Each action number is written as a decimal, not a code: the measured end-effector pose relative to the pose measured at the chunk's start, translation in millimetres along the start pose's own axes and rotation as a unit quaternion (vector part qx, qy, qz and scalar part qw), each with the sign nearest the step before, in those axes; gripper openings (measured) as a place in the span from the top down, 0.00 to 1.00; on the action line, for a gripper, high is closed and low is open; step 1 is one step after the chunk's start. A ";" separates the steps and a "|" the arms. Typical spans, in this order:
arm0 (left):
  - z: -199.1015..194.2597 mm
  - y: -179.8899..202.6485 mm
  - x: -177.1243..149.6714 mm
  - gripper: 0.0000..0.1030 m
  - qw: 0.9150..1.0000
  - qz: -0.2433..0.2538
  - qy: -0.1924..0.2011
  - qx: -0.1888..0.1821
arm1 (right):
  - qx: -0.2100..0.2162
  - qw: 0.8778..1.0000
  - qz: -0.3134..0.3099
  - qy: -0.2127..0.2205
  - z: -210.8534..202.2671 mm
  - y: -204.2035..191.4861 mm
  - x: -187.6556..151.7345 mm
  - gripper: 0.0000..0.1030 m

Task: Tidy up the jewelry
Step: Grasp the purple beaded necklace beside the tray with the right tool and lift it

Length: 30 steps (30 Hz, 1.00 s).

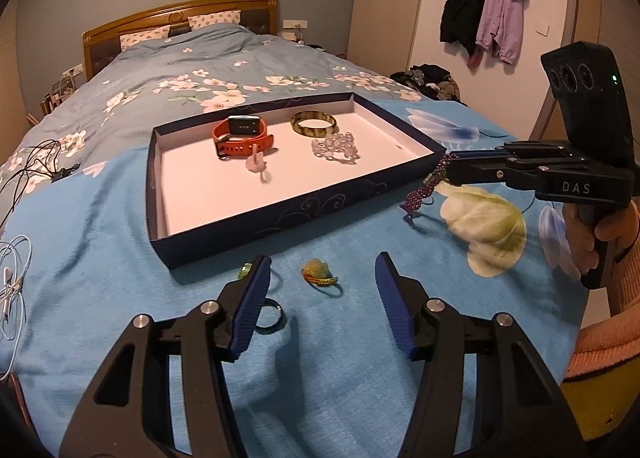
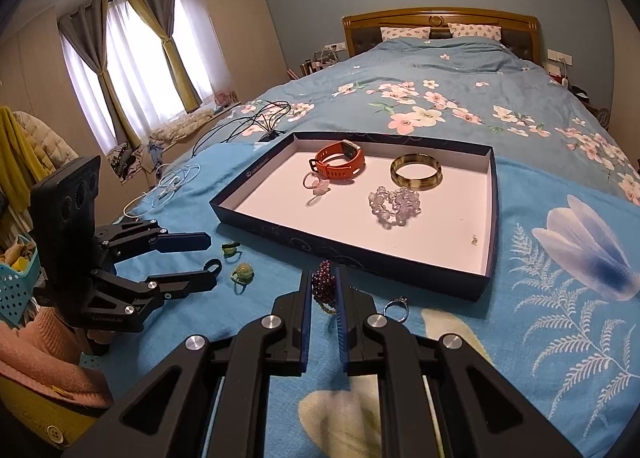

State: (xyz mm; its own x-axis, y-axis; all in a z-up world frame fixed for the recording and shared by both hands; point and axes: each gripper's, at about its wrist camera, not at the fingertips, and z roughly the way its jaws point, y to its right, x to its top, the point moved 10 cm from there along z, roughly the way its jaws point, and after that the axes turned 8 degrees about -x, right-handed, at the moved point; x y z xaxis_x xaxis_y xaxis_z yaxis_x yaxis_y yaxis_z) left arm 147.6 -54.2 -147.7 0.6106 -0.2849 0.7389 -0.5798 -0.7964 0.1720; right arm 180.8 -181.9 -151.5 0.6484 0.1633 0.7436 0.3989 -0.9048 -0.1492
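Left gripper point(image 1: 322, 298), left wrist view: jaws spread and empty, poised over the blue blanket point(image 1: 340, 358); between them lies a green-and-orange ring point(image 1: 318, 273), a dark ring point(image 1: 271, 314) sits by the left finger, and a small green piece point(image 1: 245, 270) peeks out beyond it; right gripper point(image 1: 448, 167) enters from the right, pressed together on a purple bead bracelet point(image 1: 422, 191) that dangles just outside the tray point(image 1: 280, 213); inside the tray rest an orange watch point(image 1: 240, 137), a bangle point(image 1: 314, 122), a clear bead bracelet point(image 1: 335, 146) and a pink ring point(image 1: 256, 163).

Right wrist view: right gripper point(image 2: 324, 294) pinches the purple bracelet short of the tray's near wall point(image 2: 352, 262); a silver ring point(image 2: 397, 305) lies beside it on the blanket.

Step in hand, as judged: carrying the bracelet to the tray; the next move calls for clearing the near wall and releasing over bare floor, away from the clear beads; cables point(image 2: 256, 121) lie well apart.
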 end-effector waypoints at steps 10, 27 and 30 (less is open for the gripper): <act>-3.5 -18.9 -5.4 0.50 1.000 -0.019 -0.006 0.019 | 0.006 1.000 0.004 0.005 -1.3 -0.2 0.7 0.91; 1.8 -31.8 -10.5 0.53 0.999 -0.034 -0.021 0.026 | 0.012 1.000 0.009 0.006 -2.7 -0.4 1.3 0.91; 2.3 -30.3 -13.3 0.53 0.999 -0.034 -0.026 0.025 | 0.013 1.000 0.010 0.006 -2.9 -0.1 1.1 0.91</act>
State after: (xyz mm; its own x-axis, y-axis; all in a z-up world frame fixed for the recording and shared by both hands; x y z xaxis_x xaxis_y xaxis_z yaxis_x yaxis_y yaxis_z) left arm 158.3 -27.5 -164.2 0.6761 -0.2552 0.6912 -0.5087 -0.8403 0.1874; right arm 179.6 -182.8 -148.8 0.6490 0.1403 0.7478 0.4022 -0.8976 -0.1806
